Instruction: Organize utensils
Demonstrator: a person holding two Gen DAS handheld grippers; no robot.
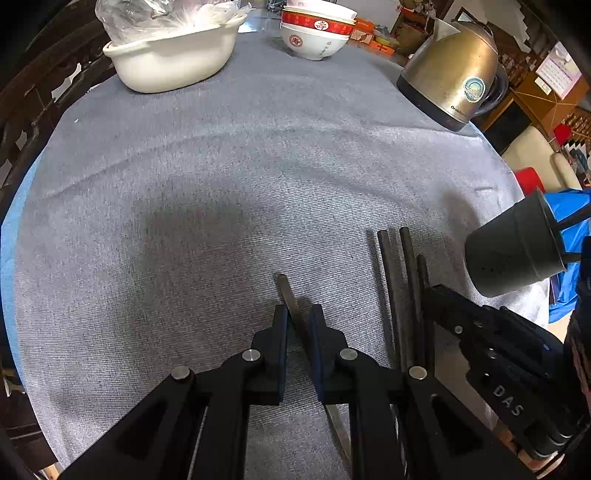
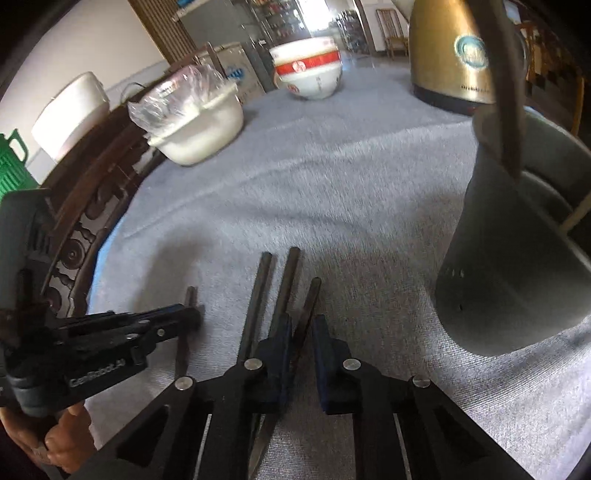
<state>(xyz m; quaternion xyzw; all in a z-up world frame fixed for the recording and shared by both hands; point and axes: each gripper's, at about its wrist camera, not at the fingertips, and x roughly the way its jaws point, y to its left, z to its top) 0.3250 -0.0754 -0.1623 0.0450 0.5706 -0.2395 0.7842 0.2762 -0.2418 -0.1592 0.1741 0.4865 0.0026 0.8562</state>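
Several dark chopsticks lie on the grey cloth. In the left wrist view my left gripper (image 1: 300,314) has its jaws close around one chopstick (image 1: 287,293) that lies apart from the rest; three others (image 1: 400,273) lie to its right. In the right wrist view my right gripper (image 2: 303,325) has its jaws close around the rightmost chopstick (image 2: 310,302), with two more (image 2: 275,280) just left of it. A dark grey utensil cup (image 2: 517,266) stands to the right and holds a utensil (image 2: 509,110). The cup also shows in the left wrist view (image 1: 513,247).
A white basin (image 1: 173,59) with a plastic bag, stacked red-and-white bowls (image 1: 314,33) and a gold kettle (image 1: 454,77) stand at the far side of the round table. Carved wooden chair backs (image 2: 85,221) stand at the table's left edge.
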